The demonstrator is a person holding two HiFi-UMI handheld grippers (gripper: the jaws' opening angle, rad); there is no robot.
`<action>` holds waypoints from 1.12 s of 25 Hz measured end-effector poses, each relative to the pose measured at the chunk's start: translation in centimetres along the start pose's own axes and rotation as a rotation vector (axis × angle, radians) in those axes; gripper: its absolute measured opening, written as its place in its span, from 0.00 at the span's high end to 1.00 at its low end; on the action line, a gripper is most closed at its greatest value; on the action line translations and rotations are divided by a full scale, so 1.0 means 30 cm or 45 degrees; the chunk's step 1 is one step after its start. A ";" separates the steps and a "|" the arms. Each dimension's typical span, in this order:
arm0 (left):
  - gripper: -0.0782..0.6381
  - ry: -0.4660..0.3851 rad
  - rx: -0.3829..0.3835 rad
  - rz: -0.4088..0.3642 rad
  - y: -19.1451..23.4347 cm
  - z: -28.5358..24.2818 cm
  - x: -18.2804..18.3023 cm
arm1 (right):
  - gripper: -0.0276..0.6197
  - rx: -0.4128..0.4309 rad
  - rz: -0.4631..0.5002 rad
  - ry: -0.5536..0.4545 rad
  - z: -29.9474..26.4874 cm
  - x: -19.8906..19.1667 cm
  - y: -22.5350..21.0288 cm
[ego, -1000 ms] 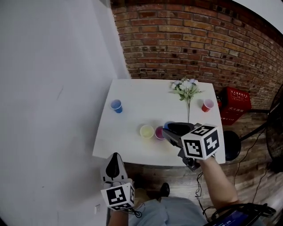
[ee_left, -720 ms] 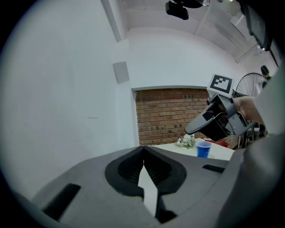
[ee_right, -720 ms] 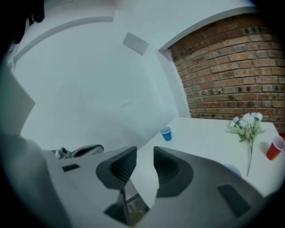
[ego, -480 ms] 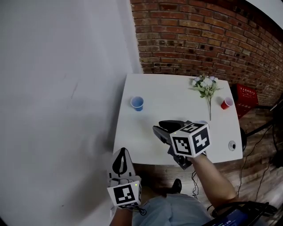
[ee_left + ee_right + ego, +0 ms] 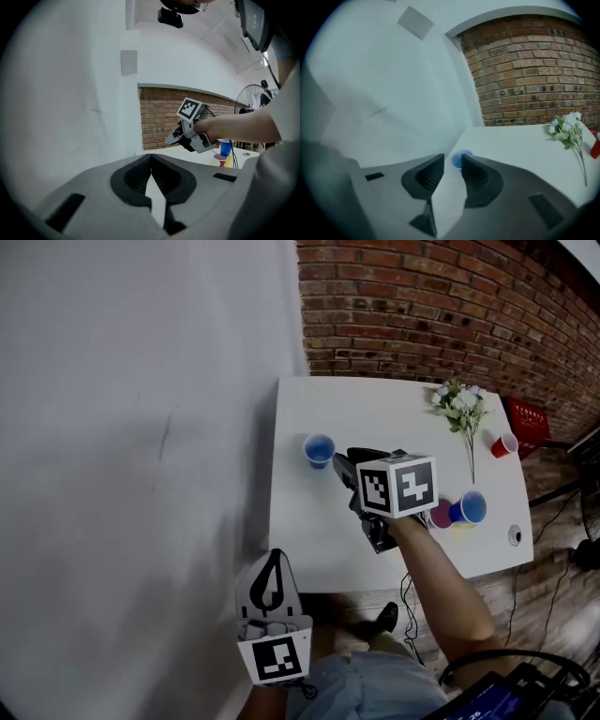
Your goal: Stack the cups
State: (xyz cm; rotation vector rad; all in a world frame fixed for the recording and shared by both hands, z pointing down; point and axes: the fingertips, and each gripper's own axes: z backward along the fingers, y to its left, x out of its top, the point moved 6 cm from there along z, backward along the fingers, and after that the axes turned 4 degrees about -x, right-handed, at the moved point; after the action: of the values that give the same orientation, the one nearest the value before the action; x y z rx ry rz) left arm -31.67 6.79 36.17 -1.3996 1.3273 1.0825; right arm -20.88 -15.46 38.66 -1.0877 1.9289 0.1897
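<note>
Cups upright, mouths up: lone blue cup (image 5: pixel 319 450) at nine o'clock on the table (image 5: pixel 375 409), red cup (image 5: pixel 504 444) at two, pink cup (image 5: pixel 439 515) just beside second blue cup (image 5: pixel 471 508) at four.

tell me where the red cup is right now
In the head view the red cup sits near the right edge of the table, just right of the flowers and apart from the other cups.
</note>
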 end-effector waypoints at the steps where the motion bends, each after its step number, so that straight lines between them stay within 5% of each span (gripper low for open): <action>1: 0.88 0.011 -0.004 0.006 0.010 -0.007 -0.011 | 0.77 -0.030 -0.006 0.007 -0.027 0.004 -0.017; 7: 0.88 0.072 -0.012 0.033 0.057 -0.041 -0.078 | 0.76 -0.105 -0.047 0.072 -0.167 -0.005 -0.090; 18: 0.88 0.119 0.018 0.077 0.103 -0.051 -0.143 | 0.72 -0.074 -0.093 0.189 -0.309 -0.071 -0.123; 23: 0.88 0.140 0.039 0.088 0.124 -0.031 -0.141 | 0.91 -0.094 -0.087 0.269 -0.332 -0.093 -0.129; 28: 0.88 0.148 0.052 0.077 0.137 -0.018 -0.143 | 0.92 -0.046 -0.082 0.309 -0.307 -0.093 -0.108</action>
State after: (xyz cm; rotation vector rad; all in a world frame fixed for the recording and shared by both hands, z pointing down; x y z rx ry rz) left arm -35.94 7.11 40.31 -1.4180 1.4754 1.0212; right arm -23.56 -20.36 47.13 -1.2421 2.1071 0.0588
